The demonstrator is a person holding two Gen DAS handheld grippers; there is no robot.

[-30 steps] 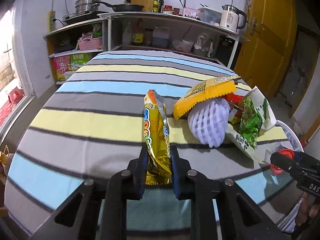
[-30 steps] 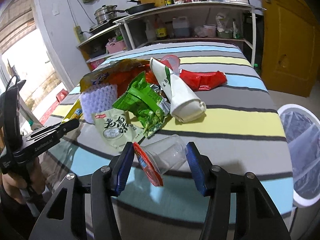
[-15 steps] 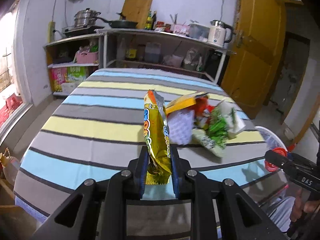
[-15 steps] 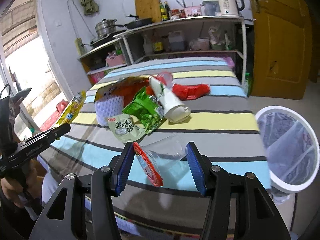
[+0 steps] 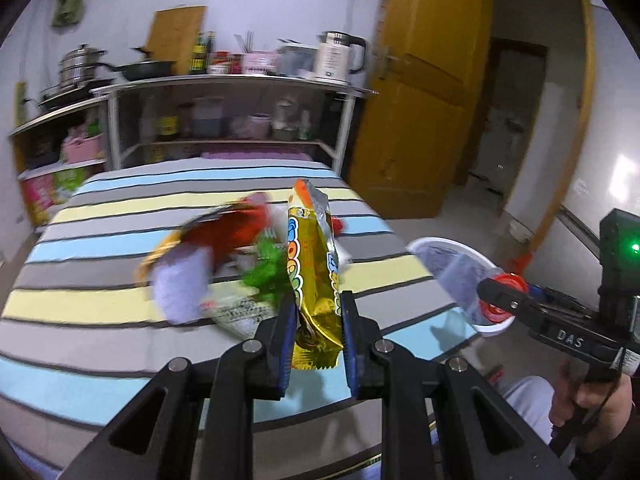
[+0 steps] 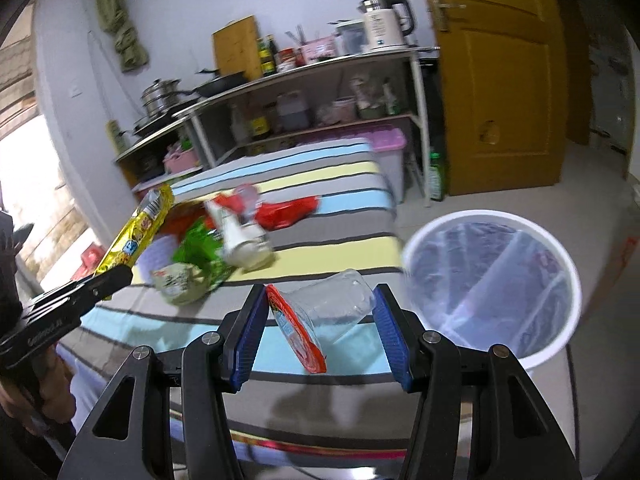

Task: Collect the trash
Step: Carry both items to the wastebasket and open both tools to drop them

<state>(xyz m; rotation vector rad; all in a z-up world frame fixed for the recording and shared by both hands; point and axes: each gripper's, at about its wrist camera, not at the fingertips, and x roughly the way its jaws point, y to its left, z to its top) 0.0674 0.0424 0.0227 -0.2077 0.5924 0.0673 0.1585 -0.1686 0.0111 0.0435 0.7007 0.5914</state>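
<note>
My left gripper is shut on a yellow snack wrapper and holds it upright above the near edge of the striped table; the wrapper also shows in the right wrist view. My right gripper is shut on a clear plastic cup with a red peeled lid, held beside the table. The white trash bin with a clear liner stands on the floor right of the cup; it shows in the left wrist view too. A pile of wrappers lies on the table.
A metal shelf unit with pots, bottles and a kettle stands behind the table. A yellow door is at the right. A lilac storage box and a green bottle stand on the floor by the shelf.
Both grippers have pulled back from the table and swung right with their loads. The bin is now larger and nearer in both views. The pile on the table lies farther away.
</note>
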